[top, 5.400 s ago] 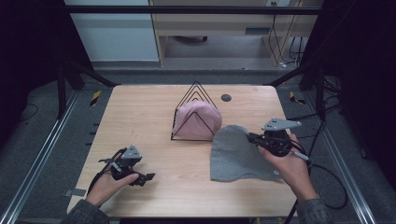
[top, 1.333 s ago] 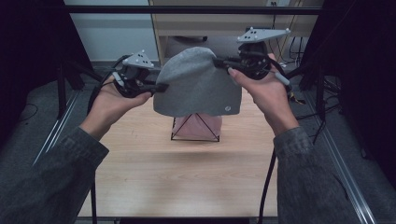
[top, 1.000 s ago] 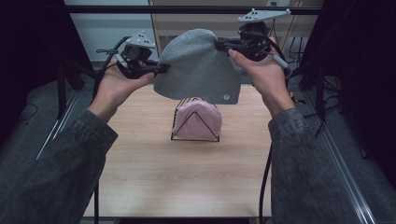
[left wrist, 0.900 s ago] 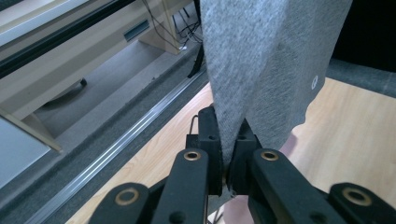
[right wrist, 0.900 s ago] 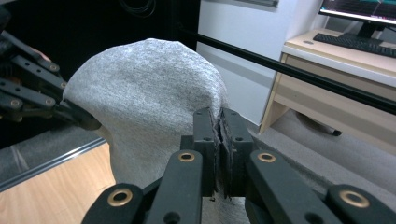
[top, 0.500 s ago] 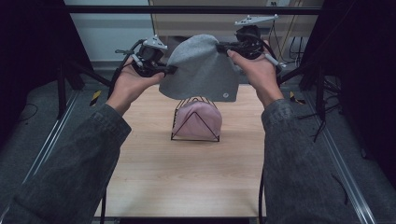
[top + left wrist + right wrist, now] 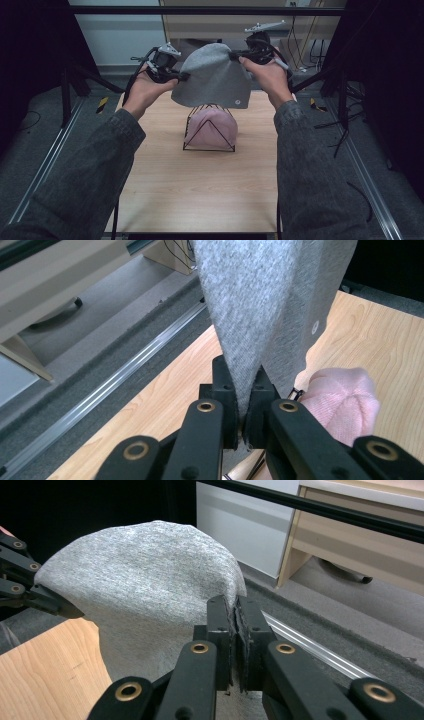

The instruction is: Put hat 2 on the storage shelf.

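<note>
So the grey beanie (image 7: 212, 75) is up in the air, stretched between the two grippers above the far half of the tabletop (image 7: 200, 185). The left gripper (image 7: 181, 77) is clamped tight on the hat's left edge, and in the left gripper view you can see the fabric (image 7: 260, 310) pinched right between the black jaws, with the rest of it fanning upward from there. The right gripper (image 7: 235, 51) is clamped on the opposite edge, a bit higher up, so the hat hangs tilted with its lower side toward the left hand (image 7: 145, 92). In the right gripper view the jaws are squeezed together on a thin fold of the grey knit (image 7: 145, 585), and the other gripper (image 7: 30, 592) pokes in from the left, biting the far edge.

Right under the hat sits a black wire rack (image 7: 209, 131) on the tabletop, with a pink beanie (image 7: 212, 127) tucked inside it. The grey hat's bottom hem, the part with a small round badge (image 7: 238, 103), hangs just above the top of the rack. I can't tell if it's actually touching the wire.
</note>
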A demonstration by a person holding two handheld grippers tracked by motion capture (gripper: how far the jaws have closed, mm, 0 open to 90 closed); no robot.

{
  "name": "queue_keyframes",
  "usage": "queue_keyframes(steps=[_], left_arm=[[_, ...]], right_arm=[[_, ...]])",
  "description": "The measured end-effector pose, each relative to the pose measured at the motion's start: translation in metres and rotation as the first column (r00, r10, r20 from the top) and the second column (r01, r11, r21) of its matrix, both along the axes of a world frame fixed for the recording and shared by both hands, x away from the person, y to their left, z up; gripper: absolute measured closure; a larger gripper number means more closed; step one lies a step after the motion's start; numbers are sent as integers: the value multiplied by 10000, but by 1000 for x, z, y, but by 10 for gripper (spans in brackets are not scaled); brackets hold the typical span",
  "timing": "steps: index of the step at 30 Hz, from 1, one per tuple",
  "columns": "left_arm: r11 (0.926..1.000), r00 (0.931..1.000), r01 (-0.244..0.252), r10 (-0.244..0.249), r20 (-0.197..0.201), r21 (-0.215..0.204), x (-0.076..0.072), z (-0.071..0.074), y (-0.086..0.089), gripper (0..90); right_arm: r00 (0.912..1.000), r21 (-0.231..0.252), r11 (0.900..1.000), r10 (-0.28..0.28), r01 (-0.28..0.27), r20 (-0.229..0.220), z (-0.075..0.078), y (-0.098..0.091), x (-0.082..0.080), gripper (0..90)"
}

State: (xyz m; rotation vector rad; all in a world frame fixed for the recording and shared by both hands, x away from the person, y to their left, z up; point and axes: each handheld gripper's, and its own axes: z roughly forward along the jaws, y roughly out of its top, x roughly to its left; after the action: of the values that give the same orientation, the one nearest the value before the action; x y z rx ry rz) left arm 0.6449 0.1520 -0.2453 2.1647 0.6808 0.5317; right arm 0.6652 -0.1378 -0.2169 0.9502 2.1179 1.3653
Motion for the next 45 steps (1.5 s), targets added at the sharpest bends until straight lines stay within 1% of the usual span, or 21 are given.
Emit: queue_keyframes(steps=[3,10,13,17,24,26,34,45], left_arm=[[10000,10000,-41,41,-51,-5,2,-7,1,873],[9996,9997,-99,94,-207,-252,3,-20,8,873],[9997,9997,-116,110,-237,-226,3,-24,10,873],[9996,9992,-150,142,-368,-229,3,-33,11,873],[9999,9992,-40,35,-399,-112,2,-39,8,872],[9998,9991,-41,33,-429,-177,2,-41,7,872],[9998,9990,-39,31,-445,-177,0,-48,6,873],[9998,9980,-95,85,-625,-154,1,-64,7,872]], right_arm=[[9999,-45,9999,100,-100,-43,-3,0,0,863],[9995,-106,9995,283,-285,-156,-11,3,-4,863],[9992,-103,9994,336,-338,-237,-15,4,-7,863],[9987,-149,9992,356,-362,-367,-24,6,-9,863],[9986,-168,9993,314,-321,-422,-32,4,-13,863],[9986,-178,9994,291,-299,-448,-34,3,-15,863],[9980,-152,9994,299,-308,-562,-40,0,-17,863],[9959,-165,9991,384,-399,-824,-57,0,-17,863]])
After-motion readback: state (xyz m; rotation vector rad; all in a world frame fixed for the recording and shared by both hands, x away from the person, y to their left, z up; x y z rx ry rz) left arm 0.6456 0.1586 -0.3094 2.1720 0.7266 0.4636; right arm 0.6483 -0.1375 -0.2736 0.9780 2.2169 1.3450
